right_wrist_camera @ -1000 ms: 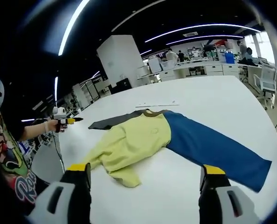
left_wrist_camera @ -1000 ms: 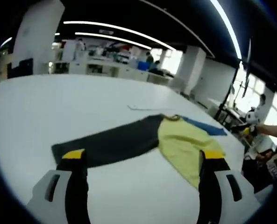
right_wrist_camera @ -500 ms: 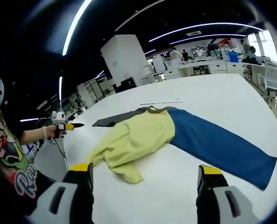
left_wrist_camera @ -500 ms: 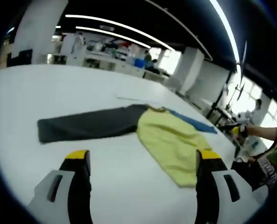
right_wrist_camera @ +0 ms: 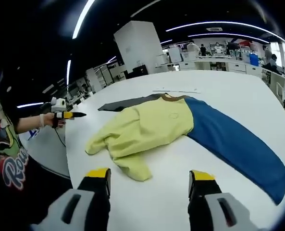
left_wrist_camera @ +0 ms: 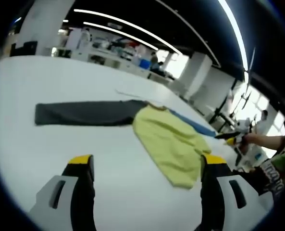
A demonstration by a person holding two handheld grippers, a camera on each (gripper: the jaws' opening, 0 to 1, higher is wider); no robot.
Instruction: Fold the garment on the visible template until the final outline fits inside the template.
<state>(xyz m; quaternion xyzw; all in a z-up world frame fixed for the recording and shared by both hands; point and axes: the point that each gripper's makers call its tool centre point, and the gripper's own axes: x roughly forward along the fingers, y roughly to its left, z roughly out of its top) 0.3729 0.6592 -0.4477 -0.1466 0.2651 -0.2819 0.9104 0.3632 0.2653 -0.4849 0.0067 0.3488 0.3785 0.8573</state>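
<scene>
Nearest in the left gripper view, left hand-held gripper [left_wrist_camera: 146, 166] with yellow-tipped black jaws spread wide and nothing between them, hovering above bare white desk [left_wrist_camera: 46, 144] just short of the cloth; likely held back this way to keep the whole piece in sight before choosing a grip. Same picture in the right gripper view: right hand-held gripper [right_wrist_camera: 149, 179] released, jaws apart and empty, poised over the desk [right_wrist_camera: 238, 96] beside the yellow hem. Also seen from the opposite camera, each one out at the side in an outstretched hand: left hand-held gripper [right_wrist_camera: 65, 115] off the desk's edge, right hand-held gripper [left_wrist_camera: 231, 138] beyond the far side of the cloth. Next out, the long-sleeved garment with a pale yellow body, one dark grey sleeve and one blue sleeve [right_wrist_camera: 154, 127], lying on the desk with the body rumpled and partly doubled near the hem, the blue sleeve stretched flat toward the right hand-held gripper's side. In the left gripper view, the garment [left_wrist_camera: 168, 139] with its grey sleeve laid out straight, away from the body. Both sleeves spread wide, so folding judged barely begun. Just past the collar, a thin pale line on the desk, perhaps the template edge; too faint to tell. Furthest, office benches and ceiling light strips.
</scene>
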